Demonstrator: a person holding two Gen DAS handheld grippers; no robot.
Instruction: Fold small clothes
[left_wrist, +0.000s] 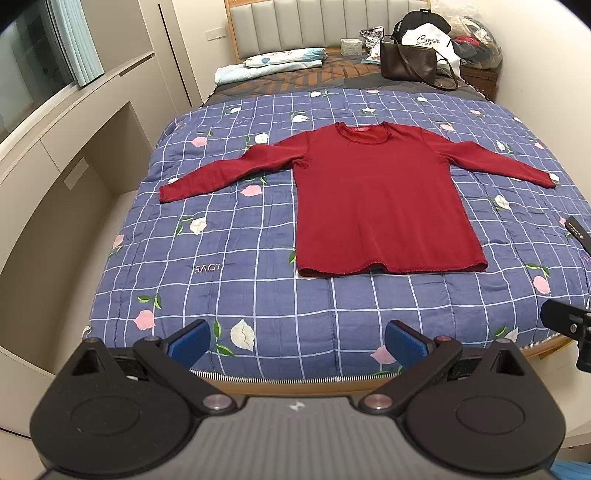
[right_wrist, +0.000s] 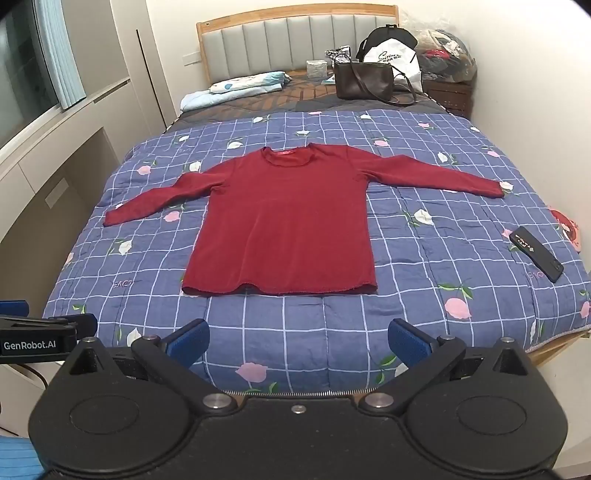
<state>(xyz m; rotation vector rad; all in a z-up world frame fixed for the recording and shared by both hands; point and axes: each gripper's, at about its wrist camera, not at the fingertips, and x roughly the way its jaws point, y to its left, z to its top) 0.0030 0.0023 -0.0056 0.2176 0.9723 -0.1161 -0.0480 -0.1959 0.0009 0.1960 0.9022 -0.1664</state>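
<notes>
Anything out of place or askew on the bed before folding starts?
Only minor things. The red long-sleeved top lies flat, sleeves spread, hem slightly wavy. A black remote lies loose on the quilt to its right. Bags are heaped by the headboard, well away from the top.

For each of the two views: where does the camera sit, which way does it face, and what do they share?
Left wrist: sits on the open left gripper, looking down the bed at the red long-sleeved shirt; the right gripper's edge shows at right.
Right wrist: sits on the open right gripper, same direction; the left gripper shows at left.
Shared: shirt, checked quilt, brown handbag, black remote.
</notes>
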